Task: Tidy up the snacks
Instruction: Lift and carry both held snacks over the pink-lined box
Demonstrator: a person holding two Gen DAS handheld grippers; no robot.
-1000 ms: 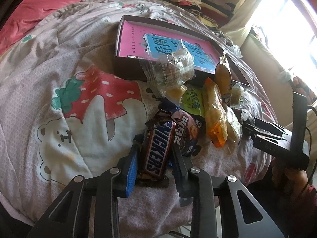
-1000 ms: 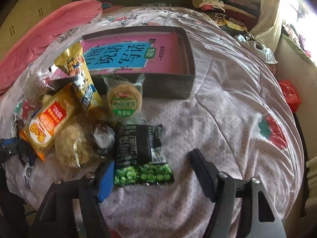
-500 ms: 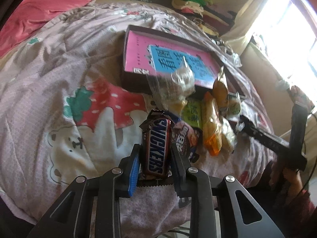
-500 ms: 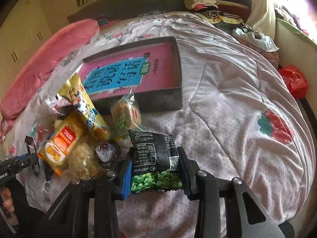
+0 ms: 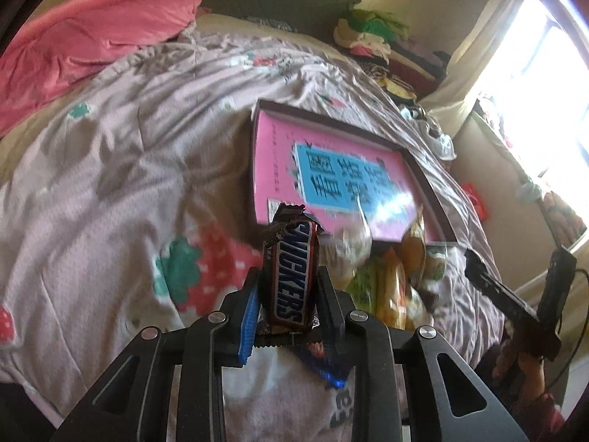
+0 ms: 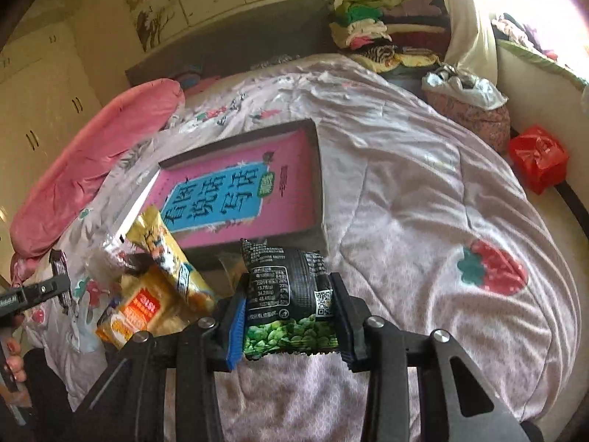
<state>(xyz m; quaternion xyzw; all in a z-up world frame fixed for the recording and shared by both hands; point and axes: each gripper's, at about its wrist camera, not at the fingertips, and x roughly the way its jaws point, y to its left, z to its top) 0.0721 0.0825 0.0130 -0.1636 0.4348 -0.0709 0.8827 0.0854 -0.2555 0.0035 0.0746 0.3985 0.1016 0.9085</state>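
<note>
Snickers bar [image 5: 291, 272] sits clamped upright between the fingers of your left gripper [image 5: 289, 294], and it has come up off the quilt [image 5: 110, 184] since a second ago, when it still lay in the snack pile. Your right gripper [image 6: 291, 313] has done the same: a second ago its jaws stood wide around the green pea packet [image 6: 287, 294], and now they pinch it by its sides, lifted clear. Both snacks hang just short of the near wall of the box [image 6: 316, 169] with its pink printed floor, so carrying them forward and over that wall looks like your next move. The remaining pile [image 6: 154, 294], yellow and orange packets among others, lies just in front of the box; the left view is blurred, so its count is uncertain.
</note>
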